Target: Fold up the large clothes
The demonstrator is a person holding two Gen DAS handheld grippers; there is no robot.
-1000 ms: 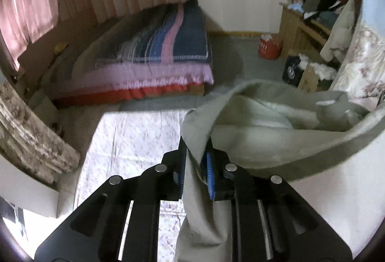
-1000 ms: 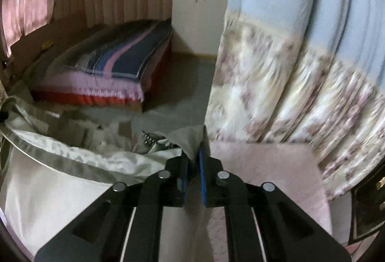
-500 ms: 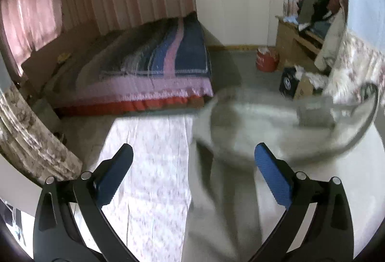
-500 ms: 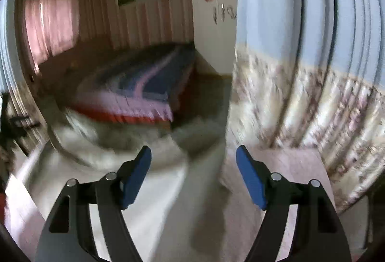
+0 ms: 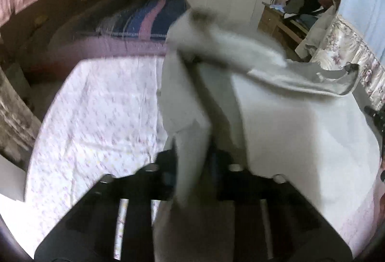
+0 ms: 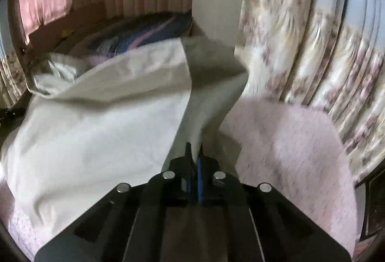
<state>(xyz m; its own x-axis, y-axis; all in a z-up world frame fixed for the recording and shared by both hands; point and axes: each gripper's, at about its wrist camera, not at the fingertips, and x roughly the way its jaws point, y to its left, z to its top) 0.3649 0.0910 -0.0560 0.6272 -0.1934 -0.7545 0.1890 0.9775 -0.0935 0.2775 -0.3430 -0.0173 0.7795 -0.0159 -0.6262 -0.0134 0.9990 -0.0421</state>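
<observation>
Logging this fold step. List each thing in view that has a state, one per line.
Left gripper: jaws just closed, shut on the garment.
Right gripper: jaws just closed, shut on the garment.
Garment: pale, pinched at two spots, its far edge lifted, the rest lying on the pink sheet.
Curtain: drawn.

garment (image 5: 276,117) on bedsheet (image 5: 96,117), second bed (image 5: 134,18) behind, curtain (image 6: 312,45) right
</observation>
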